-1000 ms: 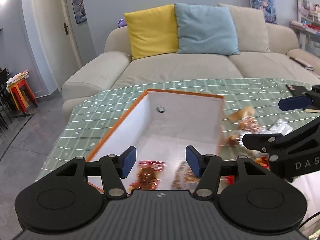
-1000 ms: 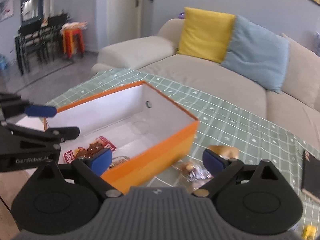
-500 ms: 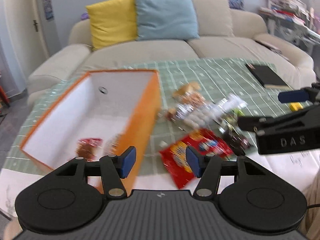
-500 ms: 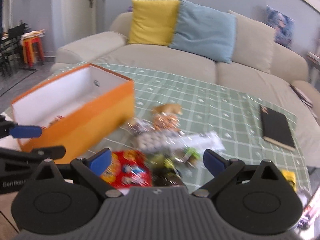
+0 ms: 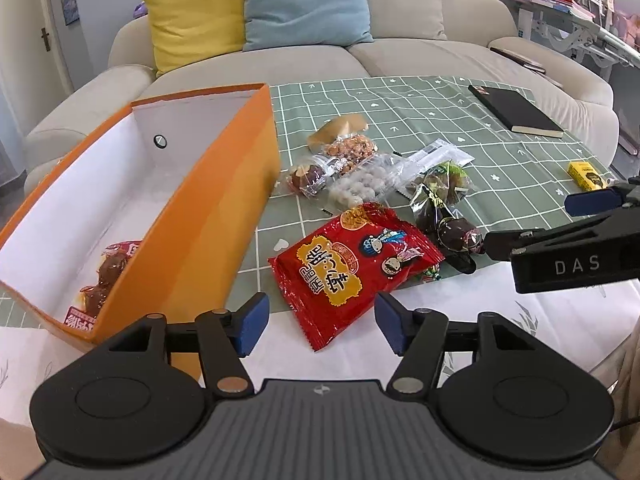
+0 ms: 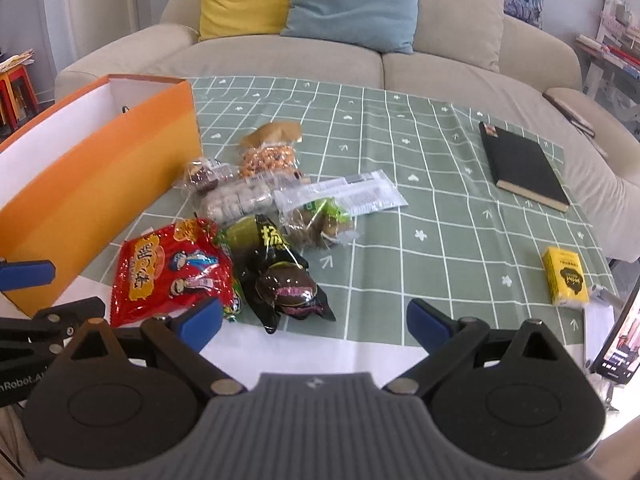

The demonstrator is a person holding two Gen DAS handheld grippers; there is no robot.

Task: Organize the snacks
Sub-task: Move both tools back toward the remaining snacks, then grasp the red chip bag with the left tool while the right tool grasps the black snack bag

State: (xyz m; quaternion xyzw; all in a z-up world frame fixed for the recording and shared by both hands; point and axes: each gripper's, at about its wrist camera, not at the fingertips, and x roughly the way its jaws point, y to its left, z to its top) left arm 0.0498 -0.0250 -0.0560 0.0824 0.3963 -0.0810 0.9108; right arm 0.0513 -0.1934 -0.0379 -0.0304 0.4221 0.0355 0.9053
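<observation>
Left wrist view alone looks into the orange box (image 5: 224, 200), where a red packet (image 5: 102, 276) lies on the floor — the right view shows only its outer wall. The left gripper (image 5: 318, 322) hangs spread and empty above the red bag (image 5: 352, 264) on the table (image 5: 500, 152). The right gripper (image 6: 314, 322) — spread wider, holding nothing — hovers near the black packet (image 6: 280, 280).

Both cameras sit just behind their own fingers, above the near edge of the desk (image 5: 400, 120), facing the sofa (image 5: 320, 68). The left view looks down from close onto the orange box (image 5: 208, 216) and red snack bag (image 5: 352, 264). The right view stands further right, taking in the black notebook (image 6: 520, 164). Both share the box, snack pile and sofa.
</observation>
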